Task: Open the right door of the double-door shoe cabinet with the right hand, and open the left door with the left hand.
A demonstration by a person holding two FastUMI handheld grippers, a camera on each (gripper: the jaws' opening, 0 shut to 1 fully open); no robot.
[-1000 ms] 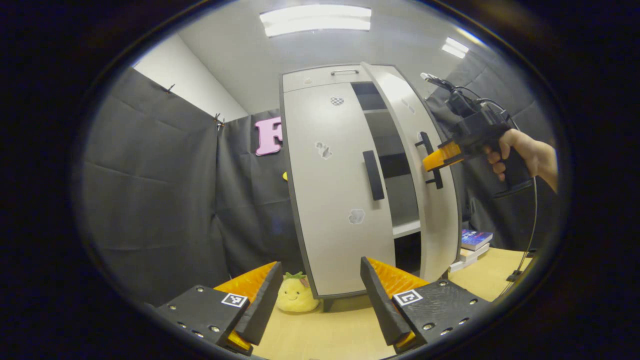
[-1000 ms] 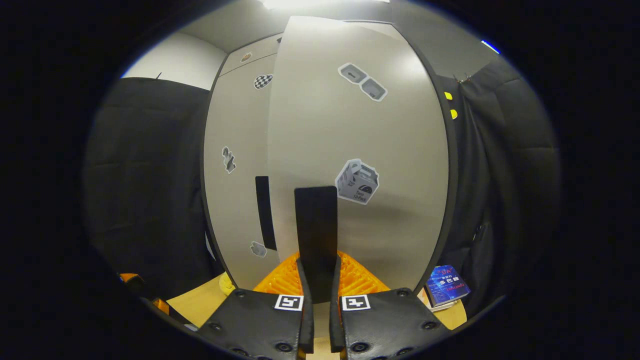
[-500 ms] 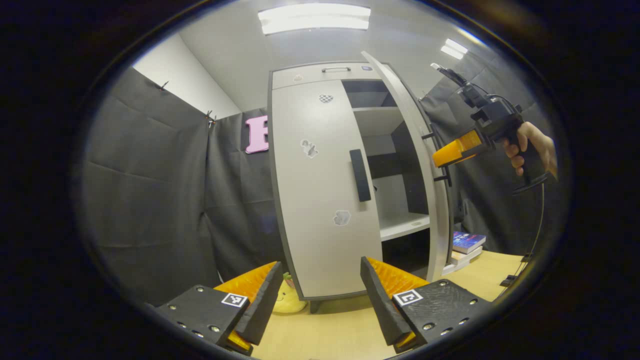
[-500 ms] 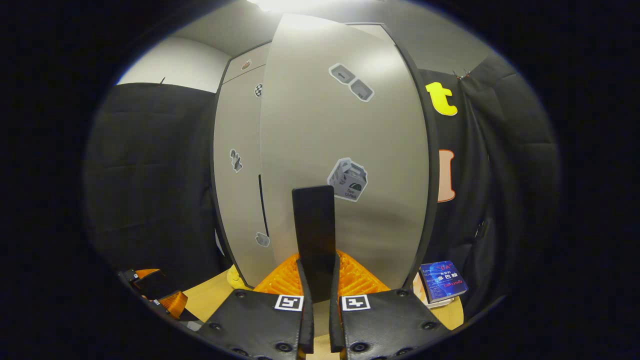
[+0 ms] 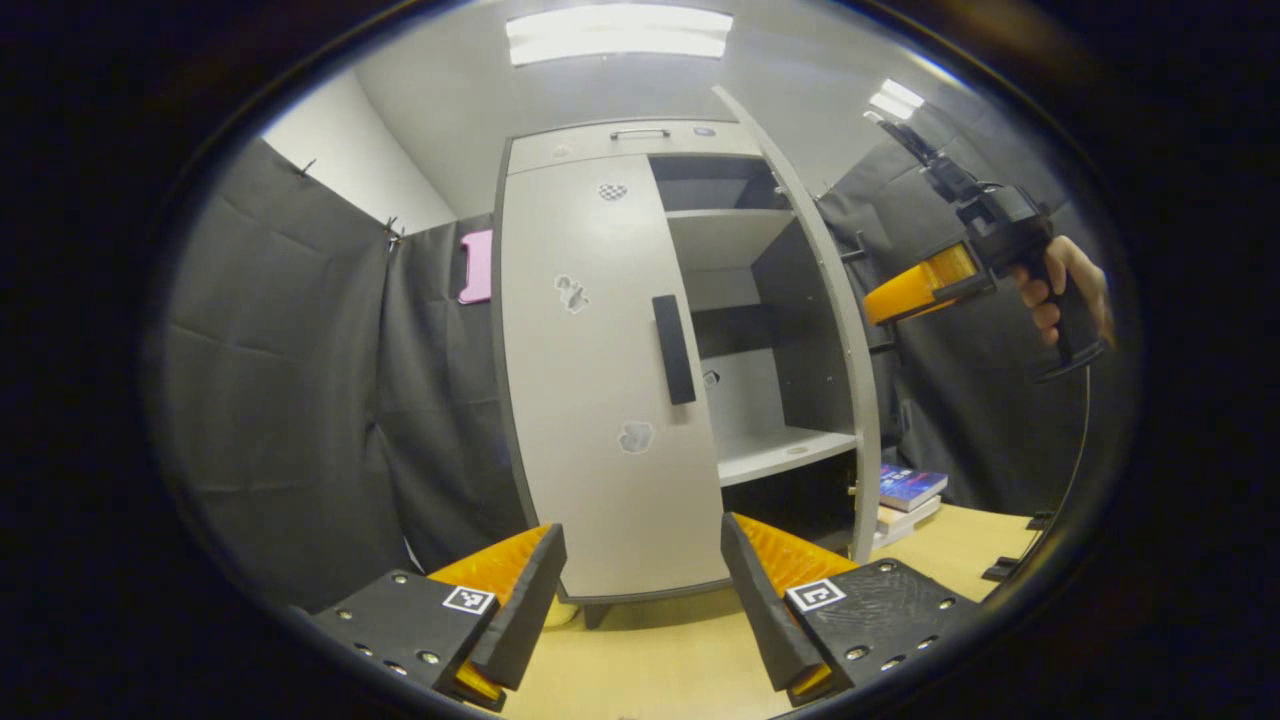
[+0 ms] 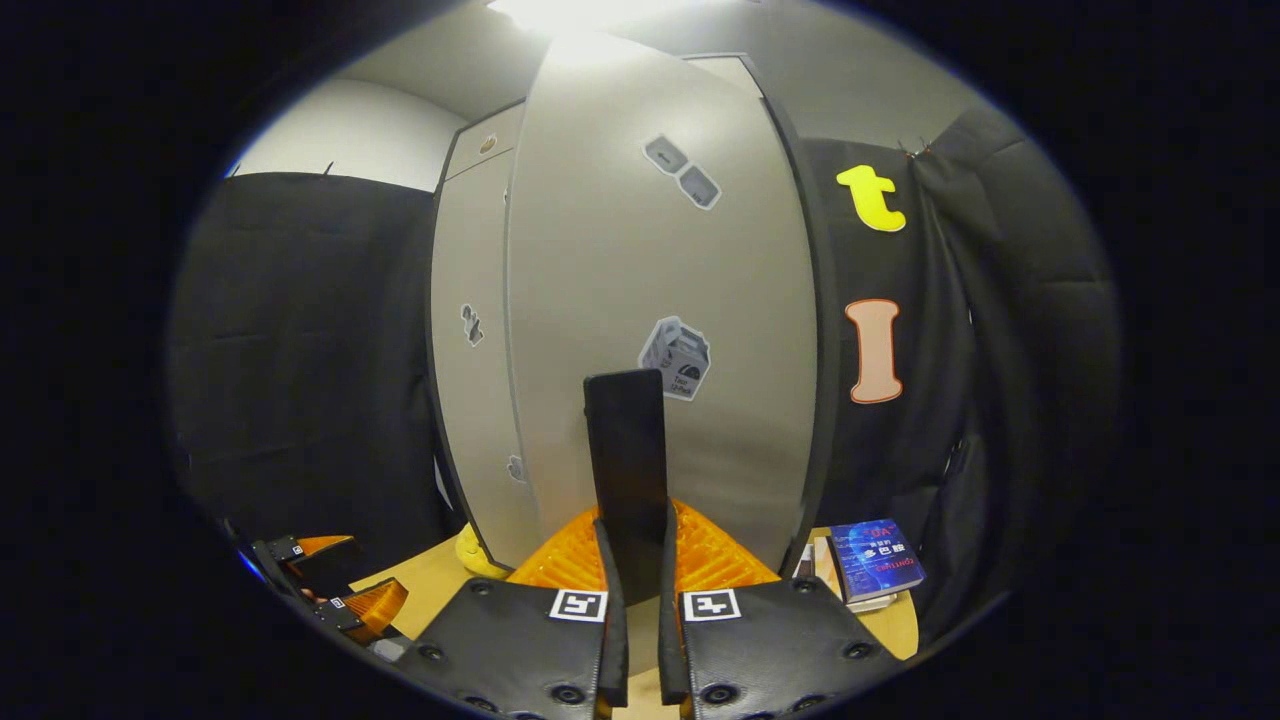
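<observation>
The pale grey shoe cabinet stands on the wooden table. Its left door (image 5: 590, 380) is closed, with a black vertical handle (image 5: 673, 348). The right door (image 5: 825, 300) is swung wide, seen nearly edge-on, and bare shelves (image 5: 775, 455) show inside. My left gripper (image 5: 640, 585) is open, low in front of the left door and apart from it. In the right gripper view my right gripper (image 6: 633, 590) is shut on the right door's black handle (image 6: 627, 450), against the door's face (image 6: 680, 250). From the left gripper view, the right gripper (image 5: 880, 305) and a hand (image 5: 1060, 290) are beside the open door.
A stack of books (image 5: 908, 492) lies on the table (image 5: 650, 670) right of the cabinet, also seen as a blue book (image 6: 875, 560). A yellow plush toy (image 6: 475, 550) sits at the cabinet's left foot. Black cloth walls close in on both sides.
The right door has swung further open with my right gripper on its handle, baring more of the shelves. My left gripper has stayed open.
</observation>
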